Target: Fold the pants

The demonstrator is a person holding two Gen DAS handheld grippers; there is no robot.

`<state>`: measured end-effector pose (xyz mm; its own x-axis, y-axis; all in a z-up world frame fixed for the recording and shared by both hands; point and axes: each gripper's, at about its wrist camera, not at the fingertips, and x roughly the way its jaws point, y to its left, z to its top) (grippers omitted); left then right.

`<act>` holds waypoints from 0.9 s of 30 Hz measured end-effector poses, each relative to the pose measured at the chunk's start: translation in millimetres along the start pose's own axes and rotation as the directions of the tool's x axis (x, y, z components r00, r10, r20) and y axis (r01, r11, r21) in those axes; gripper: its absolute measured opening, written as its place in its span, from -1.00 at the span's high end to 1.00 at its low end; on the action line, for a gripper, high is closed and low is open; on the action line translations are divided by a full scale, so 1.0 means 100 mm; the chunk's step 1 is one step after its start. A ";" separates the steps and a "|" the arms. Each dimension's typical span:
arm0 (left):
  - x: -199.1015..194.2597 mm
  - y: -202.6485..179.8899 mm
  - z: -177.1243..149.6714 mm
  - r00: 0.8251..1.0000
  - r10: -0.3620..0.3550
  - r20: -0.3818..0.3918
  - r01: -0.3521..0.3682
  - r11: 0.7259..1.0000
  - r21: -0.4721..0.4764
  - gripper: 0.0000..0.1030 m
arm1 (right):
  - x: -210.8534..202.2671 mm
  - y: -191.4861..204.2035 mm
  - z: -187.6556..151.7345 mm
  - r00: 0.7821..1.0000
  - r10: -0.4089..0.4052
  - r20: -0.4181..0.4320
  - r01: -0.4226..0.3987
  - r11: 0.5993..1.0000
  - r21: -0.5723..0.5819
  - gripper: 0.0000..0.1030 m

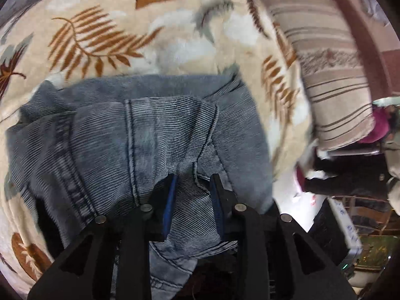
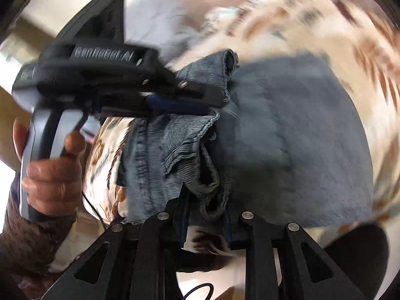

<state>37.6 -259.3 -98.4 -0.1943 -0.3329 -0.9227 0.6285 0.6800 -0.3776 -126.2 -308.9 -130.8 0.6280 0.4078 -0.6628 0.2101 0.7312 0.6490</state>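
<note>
My left gripper (image 1: 193, 177) pinches a fold of the pants (image 1: 140, 135) on the leaf-print blanket (image 1: 100, 37); my right gripper (image 2: 205, 205) pinches their hem at six o'clock.

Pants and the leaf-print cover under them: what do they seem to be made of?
The pants look like faded blue-grey denim or a fine-ribbed cotton: close diagonal ribs, doubled stitched seams, a frayed hem. The cover looks like a soft, fuzzy woven or fleece blanket, matte, its cream ground printed with brown leaves. Blur leaves its weave open.
</note>
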 end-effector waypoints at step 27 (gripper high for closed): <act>-0.17 -0.03 0.34 0.956 0.292 0.038 -0.275 0.837 0.474 -0.51 | -0.14 0.01 -0.12 0.994 0.112 0.003 -0.112 0.993 0.023 -0.16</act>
<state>64.4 -277.9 -79.0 0.0265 -0.1444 -0.9892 0.9360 0.3510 -0.0262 -143.8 -307.7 -125.6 0.6496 0.4854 -0.5851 0.1559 0.6682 0.7274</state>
